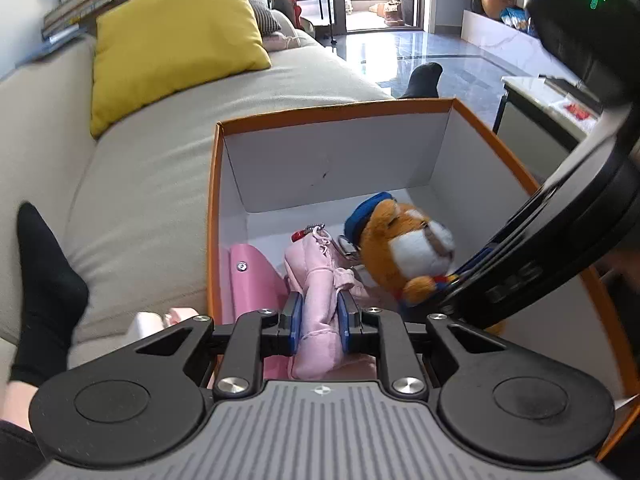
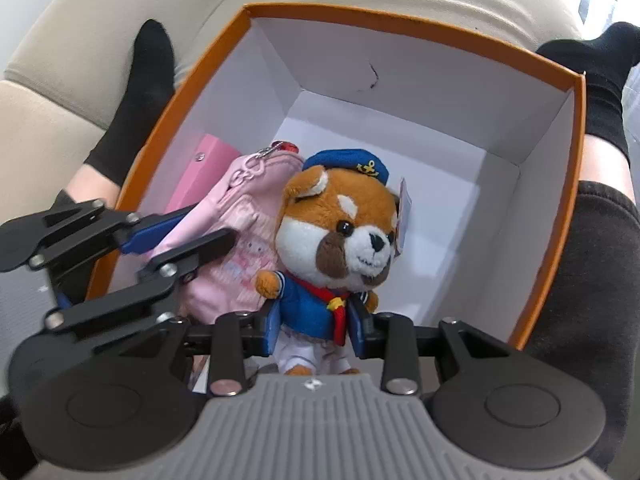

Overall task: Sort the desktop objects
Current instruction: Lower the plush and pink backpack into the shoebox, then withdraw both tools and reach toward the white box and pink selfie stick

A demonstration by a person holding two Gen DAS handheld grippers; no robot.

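Orange-rimmed container: the box [image 2: 416, 26], white inside, filled the centre of both wrist views and rested on a beige sofa [image 1: 132, 184] between the person's legs.
Plush toy: the brown-and-white plush dog [image 2: 340, 236] in blue sailor cap and jacket stood upright at frame centre of the right wrist view, inside the box walls, facing the camera.
Right gripper: the right gripper [image 2: 316, 326] had its blue pads narrowed onto the dog's jacket on both sides; it was holding the toy.
Pink pouch: the pink fabric pouch [image 1: 320, 292] with a metal clasp lay at lower centre of the left wrist view, inside the box, touching the dog's left side.
Left gripper: the left gripper [image 1: 319, 322] had its fingers narrowed onto the pouch, one pad on each side.
Pink flat item: a pink case [image 1: 252, 276] with a small rivet leaned against the left wall of the box, beside the pouch.
Progress, judged: three items were already within the box walls; two remained gripped, so release was not yet done.
Remaining, judged: open both grippers and withdraw. A pale object [image 1: 160, 322] at lower left, outside the box, could not be identified; whether further items awaited sorting could not be told.
Surroundings: a yellow cushion [image 1: 172, 40] sat at upper left on the sofa.
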